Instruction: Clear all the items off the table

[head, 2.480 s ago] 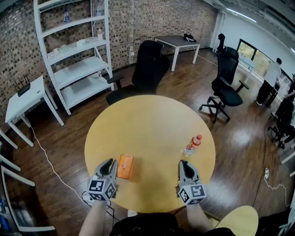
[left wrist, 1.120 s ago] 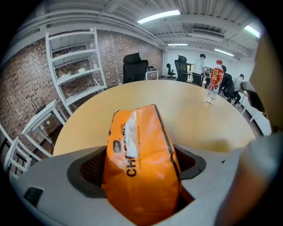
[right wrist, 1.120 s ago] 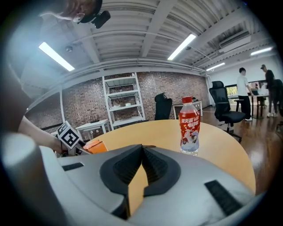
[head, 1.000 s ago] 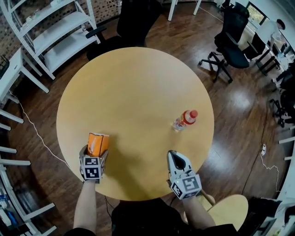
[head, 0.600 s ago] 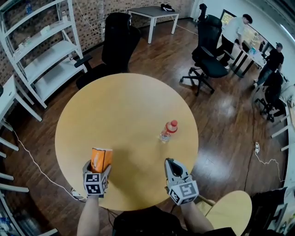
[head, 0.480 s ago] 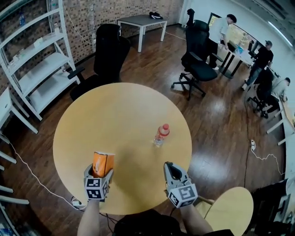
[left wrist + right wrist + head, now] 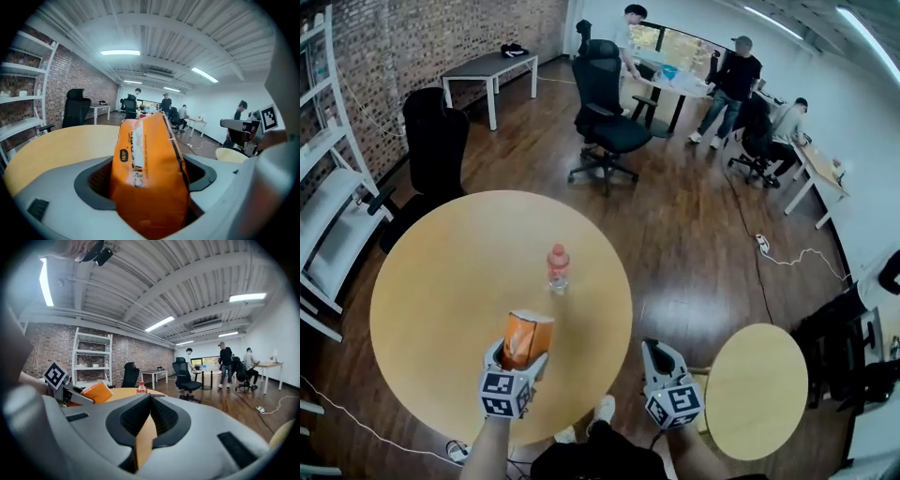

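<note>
An orange snack bag [image 7: 526,337] stands upright between the jaws of my left gripper [image 7: 517,358], lifted over the near edge of the round wooden table [image 7: 441,281]. In the left gripper view the orange snack bag [image 7: 149,173] fills the gap between the grey jaws, which press on its sides. A clear bottle with a red cap [image 7: 557,268] stands upright near the table's middle right, also seen as the bottle [image 7: 141,388] in the right gripper view. My right gripper [image 7: 660,361] is shut and empty, hanging past the table's right edge over the floor.
A small round table [image 7: 759,389] stands to the right of my right gripper. A black office chair [image 7: 431,141] sits at the big table's far side, another chair [image 7: 614,127] further back. White shelves [image 7: 323,216] line the left wall. People stand at desks at the far end.
The left gripper took the orange bag off the table and raised it upright. The view has swung to the right, bringing the small round table and the people into sight.
</note>
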`<state>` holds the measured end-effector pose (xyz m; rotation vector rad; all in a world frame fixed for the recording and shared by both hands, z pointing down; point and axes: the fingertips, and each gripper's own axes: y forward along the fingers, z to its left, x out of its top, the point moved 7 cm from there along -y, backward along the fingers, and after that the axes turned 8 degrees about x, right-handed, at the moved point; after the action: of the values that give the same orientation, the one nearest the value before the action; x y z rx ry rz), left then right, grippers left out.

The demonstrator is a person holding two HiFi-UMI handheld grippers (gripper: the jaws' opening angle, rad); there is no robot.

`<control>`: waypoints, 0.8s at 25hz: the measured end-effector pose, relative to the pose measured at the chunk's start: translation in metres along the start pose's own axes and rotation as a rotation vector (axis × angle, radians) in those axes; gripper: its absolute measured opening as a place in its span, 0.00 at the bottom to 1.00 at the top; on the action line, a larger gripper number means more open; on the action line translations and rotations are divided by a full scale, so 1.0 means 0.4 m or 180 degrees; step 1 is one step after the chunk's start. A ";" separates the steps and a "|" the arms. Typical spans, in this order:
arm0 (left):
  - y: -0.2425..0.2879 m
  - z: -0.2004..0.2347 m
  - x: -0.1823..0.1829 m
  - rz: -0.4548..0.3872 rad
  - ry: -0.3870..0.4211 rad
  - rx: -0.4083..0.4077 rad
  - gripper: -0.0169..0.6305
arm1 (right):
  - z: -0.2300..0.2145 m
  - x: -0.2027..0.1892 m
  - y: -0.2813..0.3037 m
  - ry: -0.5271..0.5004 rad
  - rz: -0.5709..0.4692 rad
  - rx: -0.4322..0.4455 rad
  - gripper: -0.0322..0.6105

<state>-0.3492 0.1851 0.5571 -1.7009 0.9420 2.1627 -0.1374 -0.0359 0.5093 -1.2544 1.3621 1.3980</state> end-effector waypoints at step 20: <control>0.241 -0.744 0.169 -0.0281 0.0608 -0.1450 0.67 | -0.475 0.029 -0.601 0.0062 -0.0657 -0.1580 0.06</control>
<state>-0.1891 -0.0840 0.4917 -2.1359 0.4152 2.3109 0.1170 -0.2008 0.4637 -1.6761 0.8872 1.6315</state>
